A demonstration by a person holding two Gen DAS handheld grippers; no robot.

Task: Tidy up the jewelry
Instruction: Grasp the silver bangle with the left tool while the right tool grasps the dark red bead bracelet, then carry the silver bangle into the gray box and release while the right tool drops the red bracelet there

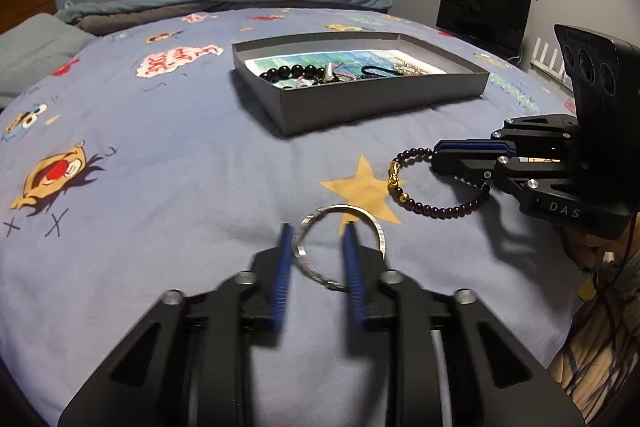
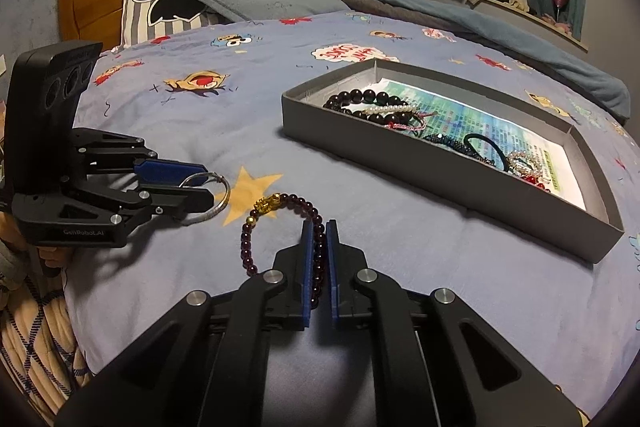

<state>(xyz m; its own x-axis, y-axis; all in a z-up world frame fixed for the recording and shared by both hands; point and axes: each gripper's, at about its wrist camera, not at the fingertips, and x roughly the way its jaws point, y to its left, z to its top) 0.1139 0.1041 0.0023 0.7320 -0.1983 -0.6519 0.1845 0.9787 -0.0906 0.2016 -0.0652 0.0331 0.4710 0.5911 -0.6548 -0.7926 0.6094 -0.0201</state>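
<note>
We take the grey box (image 1: 384, 99) on the blue cartoon bedsheet (image 1: 160, 167) as our reference. It holds black bead bracelets (image 2: 360, 99), a pearl strand (image 2: 394, 108), a dark hair tie (image 2: 486, 147) and further small pieces that we cannot identify, all lying on a printed paper liner (image 2: 480, 131).

In front of the box, on the near side, a yellow star (image 1: 360, 187) is printed on the sheet. The silver bangle (image 1: 340, 247) lies at the near edge of that star. The left gripper (image 1: 318, 239) has its blue fingers (image 1: 286, 267) spread apart, one outside the bangle's rim and one inside the ring. In the right wrist view the fingers bracket the rim, but we cannot tell whether they press on it.

The dark purple bead bracelet (image 2: 288, 227), with its gold charm (image 2: 264, 206), sits beside the star, also on the near side of the box and just beside the bangle. The right gripper (image 2: 320, 227) has its fingers drawn close together on the bead strand, grasping it; the rest of the loop curves out ahead of the fingertips, gold charm foremost.

The two grippers are near each other, both well short of the box. Neither piece is inside the box.
</note>
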